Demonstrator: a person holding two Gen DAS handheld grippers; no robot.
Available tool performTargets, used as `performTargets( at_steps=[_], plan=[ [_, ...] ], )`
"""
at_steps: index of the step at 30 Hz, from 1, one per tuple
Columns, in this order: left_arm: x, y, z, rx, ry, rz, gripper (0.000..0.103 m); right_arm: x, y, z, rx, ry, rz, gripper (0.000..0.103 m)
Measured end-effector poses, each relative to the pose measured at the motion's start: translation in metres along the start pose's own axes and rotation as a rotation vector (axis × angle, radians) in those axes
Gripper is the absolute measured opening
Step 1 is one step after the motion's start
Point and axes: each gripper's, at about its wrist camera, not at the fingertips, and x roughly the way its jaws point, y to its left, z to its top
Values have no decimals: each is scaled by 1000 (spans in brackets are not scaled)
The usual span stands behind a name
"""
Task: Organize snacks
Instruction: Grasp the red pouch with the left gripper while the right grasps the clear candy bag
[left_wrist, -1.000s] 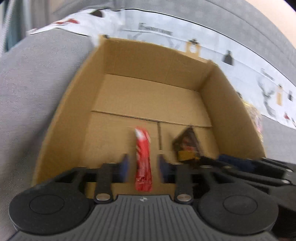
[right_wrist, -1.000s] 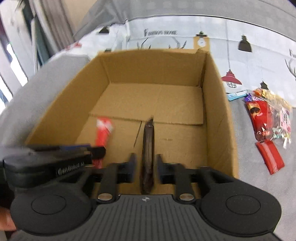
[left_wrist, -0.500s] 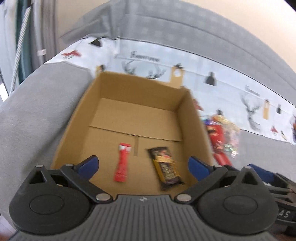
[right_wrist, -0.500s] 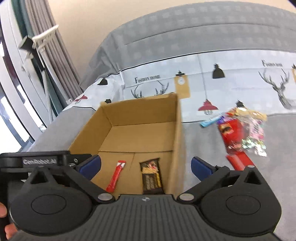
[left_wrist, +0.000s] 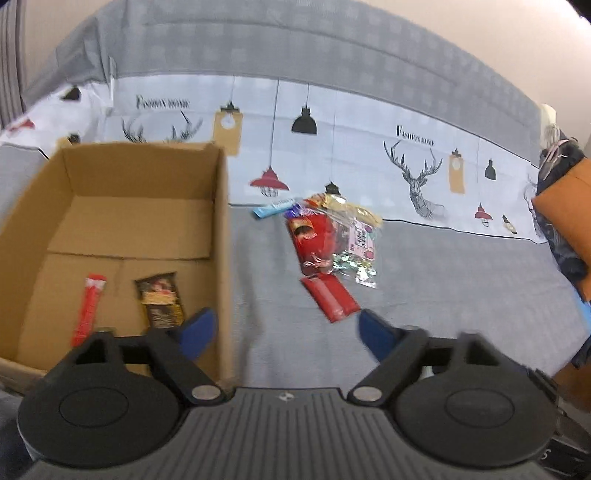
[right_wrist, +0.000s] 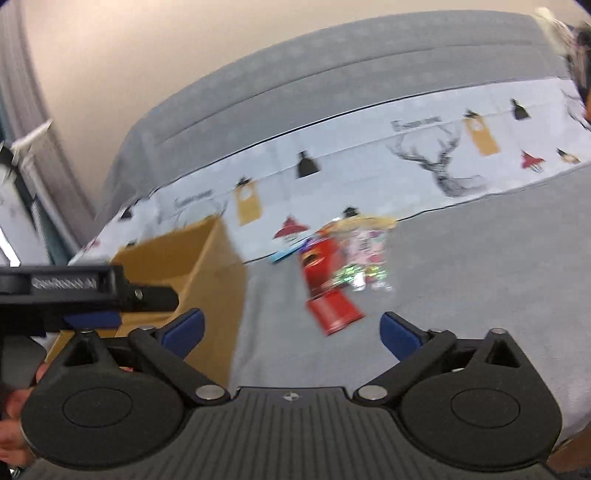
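An open cardboard box (left_wrist: 221, 221) stands on the grey cover at the left. On its floor lie a red stick packet (left_wrist: 88, 306) and a dark brown-and-gold bar (left_wrist: 160, 299). Right of the box is a loose pile of snacks (left_wrist: 328, 236), with a flat red packet (left_wrist: 328, 297) nearest and a blue packet (left_wrist: 273, 208) at the back. My left gripper (left_wrist: 285, 326) hovers short of the red packet, its jaws closing on nothing. My right gripper (right_wrist: 291, 326) faces the same red packet (right_wrist: 334, 308) and pile (right_wrist: 347, 258). Its jaws are closing too, nothing between them, with the box (right_wrist: 214, 266) to its left.
A white printed sheet (left_wrist: 406, 155) with deer and lamps runs behind the pile, below a grey padded back (left_wrist: 295, 44). An orange-brown cushion over dark fabric (left_wrist: 569, 206) sits at the far right. The left gripper's body (right_wrist: 85, 291) and a hand (right_wrist: 14, 406) fill the right view's left edge.
Both grippers let go of the red stick and the dark bar, which now lie in the box. Both pulled back, swung right toward the snack pile, and stand with jaws spread.
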Motion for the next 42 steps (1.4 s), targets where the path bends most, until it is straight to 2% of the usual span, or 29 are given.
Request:
performTargets(
  at_steps=[1, 3, 6, 12, 16, 17, 18, 19, 20, 22, 23, 25, 27, 30, 32, 33, 35, 36, 38, 40, 41, 42],
  plan=[
    [11, -4, 2, -16, 18, -23, 69, 2, -11, 1, 14, -6, -7, 97],
    [37, -12, 7, -38, 57, -53, 64, 9, -34, 0, 42, -12, -23, 93],
    [83, -27, 13, -37, 112, -73, 64, 25, -61, 3, 83, -10, -19, 90],
    [183, -44, 20, -71, 231, -56, 66, 62, -101, 16, 147, -12, -32, 89],
    [233, -44, 25, -110, 285, -46, 76, 89, -107, 29, 110, 0, -26, 89],
    [241, -43, 26, -121, 284, -37, 78, 96, -109, 32, 101, 6, -22, 89],
    [244, -43, 27, -125, 263, -42, 84, 106, -110, 35, 90, 19, -21, 89],
    [248, -46, 29, -109, 241, -46, 85, 114, -112, 38, 82, 28, -21, 89],
    [251, -51, 30, -67, 233, -28, 82, 122, -114, 40, 78, 37, -19, 89],
    [255, -58, 29, 20, 216, 32, 59, 143, -118, 44, 84, 68, -10, 88],
    [255, -58, 30, 29, 209, 41, 55, 154, -120, 45, 99, 85, -3, 86],
    [254, -45, 34, -9, 216, 18, 44, 173, -122, 47, 111, 119, 1, 78],
    [252, -30, 39, -58, 226, 0, 41, 196, -123, 50, 108, 155, 5, 72],
    [249, -18, 45, -93, 228, 22, 40, 231, -125, 53, 77, 210, 5, 62],
    [247, -12, 47, -121, 239, 11, 39, 250, -127, 53, 45, 237, 4, 61],
    [246, -10, 47, -128, 243, 9, 39, 256, -127, 53, 25, 213, 18, 60],
    [244, -8, 47, -124, 244, 9, 39, 262, -127, 55, -1, 201, 30, 53],
    [243, -9, 46, -117, 242, 11, 39, 263, -127, 55, -8, 197, 34, 38],
    [242, -9, 45, -111, 240, 12, 39, 263, -129, 56, 9, 205, 33, 0],
    [240, -9, 43, -122, 245, 2, 37, 263, -131, 54, 24, 234, 15, 0],
    [239, -9, 43, -127, 249, -5, 32, 262, -130, 54, 19, 237, 23, 0],
    [238, -10, 42, -129, 252, -9, 18, 259, -128, 54, 8, 237, 29, 0]
  ],
)
